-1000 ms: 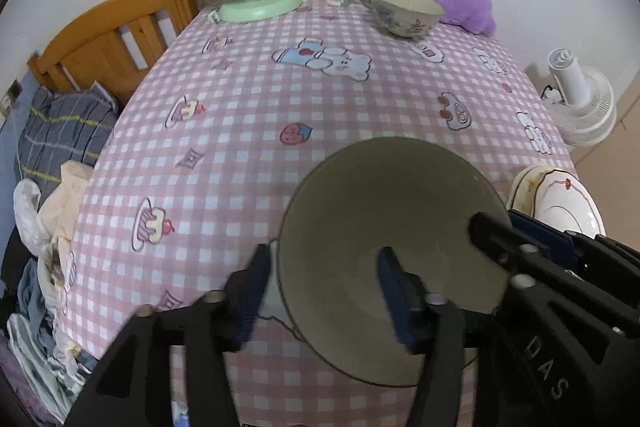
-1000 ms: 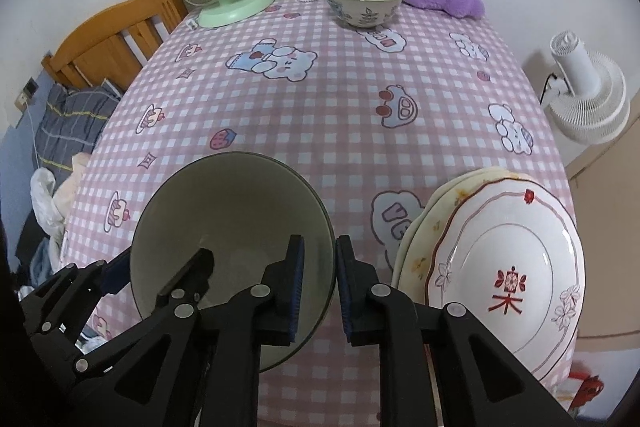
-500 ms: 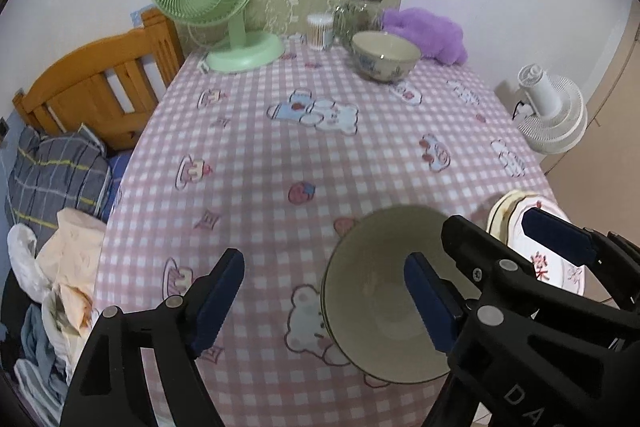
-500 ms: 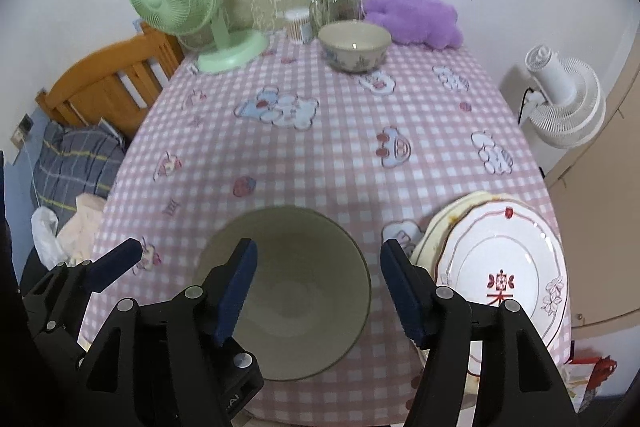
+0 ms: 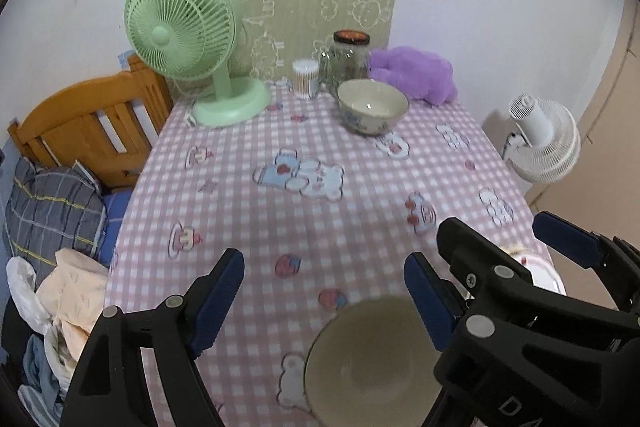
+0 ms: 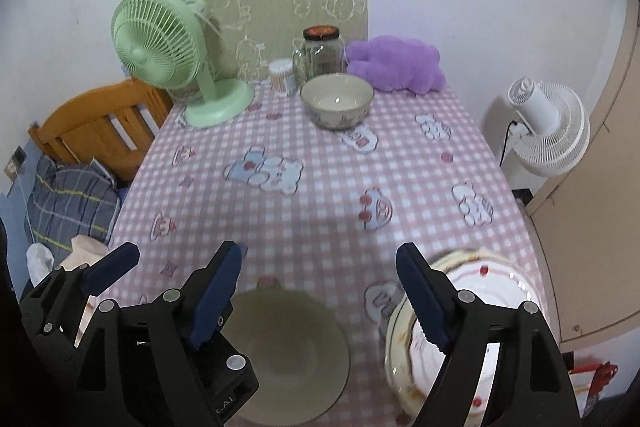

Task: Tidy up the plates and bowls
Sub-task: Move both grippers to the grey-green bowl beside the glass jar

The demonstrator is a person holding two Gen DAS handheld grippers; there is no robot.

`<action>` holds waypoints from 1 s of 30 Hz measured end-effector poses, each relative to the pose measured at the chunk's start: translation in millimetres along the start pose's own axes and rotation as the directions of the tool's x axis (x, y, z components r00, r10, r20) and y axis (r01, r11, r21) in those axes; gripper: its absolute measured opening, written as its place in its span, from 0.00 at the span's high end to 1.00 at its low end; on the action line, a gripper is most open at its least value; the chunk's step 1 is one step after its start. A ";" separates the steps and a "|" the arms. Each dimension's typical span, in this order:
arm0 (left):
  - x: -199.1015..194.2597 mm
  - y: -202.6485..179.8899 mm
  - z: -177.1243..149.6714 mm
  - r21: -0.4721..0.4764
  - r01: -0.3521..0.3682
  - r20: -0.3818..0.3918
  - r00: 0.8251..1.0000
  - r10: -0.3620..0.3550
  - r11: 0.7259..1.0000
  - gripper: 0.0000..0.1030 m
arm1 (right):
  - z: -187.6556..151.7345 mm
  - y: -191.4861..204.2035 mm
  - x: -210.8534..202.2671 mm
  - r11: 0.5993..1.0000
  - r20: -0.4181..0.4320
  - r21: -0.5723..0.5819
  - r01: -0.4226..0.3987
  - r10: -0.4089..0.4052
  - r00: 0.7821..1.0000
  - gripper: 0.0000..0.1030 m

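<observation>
A plain beige bowl (image 5: 372,363) sits on the pink checked tablecloth near the front edge; it also shows in the right wrist view (image 6: 284,351). My left gripper (image 5: 324,295) is open and empty, raised above and behind it. My right gripper (image 6: 320,291) is open and empty too, between the beige bowl and a stack of plates (image 6: 476,331) at the front right. The plates barely show in the left wrist view (image 5: 536,267). A patterned bowl (image 5: 372,105) stands at the far end of the table, also in the right wrist view (image 6: 337,101).
At the far end stand a green fan (image 5: 188,43), a glass jar (image 5: 348,61), a cotton swab tub (image 5: 306,78) and a purple plush toy (image 5: 416,73). A wooden bed frame (image 5: 88,123) with bedding lies left. A white fan (image 6: 548,131) stands right of the table.
Both grippers let go of the beige bowl, opened wide and pulled up and back. The bowl stays on the cloth near the front edge.
</observation>
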State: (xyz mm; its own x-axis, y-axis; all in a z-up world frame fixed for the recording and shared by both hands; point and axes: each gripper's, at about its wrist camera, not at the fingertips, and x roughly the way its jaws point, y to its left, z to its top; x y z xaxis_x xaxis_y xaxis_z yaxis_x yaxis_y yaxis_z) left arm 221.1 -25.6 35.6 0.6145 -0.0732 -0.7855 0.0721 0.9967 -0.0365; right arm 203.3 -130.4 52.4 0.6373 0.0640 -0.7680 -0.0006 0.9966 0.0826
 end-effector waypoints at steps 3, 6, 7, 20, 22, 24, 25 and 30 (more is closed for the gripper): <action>5.9 -7.9 16.2 -0.008 -0.021 0.009 1.000 0.021 1.000 0.19 | 15.9 -8.7 5.4 1.000 0.010 -0.007 -0.007 0.007 1.000 0.20; 13.9 -16.3 31.5 -0.012 -0.033 0.024 0.999 0.033 0.999 0.19 | 34.1 -17.4 12.4 0.999 0.020 -0.030 -0.012 0.012 1.000 0.20; 16.8 -18.8 36.4 -0.016 -0.042 0.027 0.999 0.042 0.999 0.19 | 40.1 -20.8 15.3 0.999 0.024 -0.036 -0.013 0.014 1.000 0.20; 62.7 -42.5 92.5 -0.101 -0.104 0.052 0.993 0.110 0.989 0.19 | 112.4 -55.0 66.1 0.990 0.044 -0.123 -0.072 0.078 0.996 0.20; 72.5 -47.1 103.4 -0.102 -0.120 0.053 0.991 0.126 0.987 0.19 | 120.7 -60.3 72.9 0.989 0.049 -0.122 -0.080 0.087 0.995 0.20; 81.0 -49.7 111.3 -0.103 -0.130 0.050 0.990 0.136 0.986 0.19 | 130.8 -66.2 84.2 0.989 0.047 -0.116 -0.092 0.098 0.994 0.20; 86.1 -51.1 115.8 -0.104 -0.137 0.048 0.989 0.142 0.985 0.20 | 134.6 -68.3 88.7 0.989 0.045 -0.113 -0.095 0.101 0.994 0.20; 107.8 -59.6 134.9 -0.094 -0.142 0.061 0.987 0.148 0.985 0.27 | 157.5 -76.1 116.3 0.989 0.049 -0.108 -0.102 0.107 0.993 0.20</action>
State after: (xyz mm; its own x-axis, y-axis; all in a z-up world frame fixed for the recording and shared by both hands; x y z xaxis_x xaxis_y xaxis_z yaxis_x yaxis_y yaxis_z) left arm 389.0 -97.5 36.4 0.6655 0.0735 -0.7428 -0.0902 0.9958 0.0177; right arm 398.9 -207.0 56.8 0.6704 0.1681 -0.7227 -0.1483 0.9847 0.0915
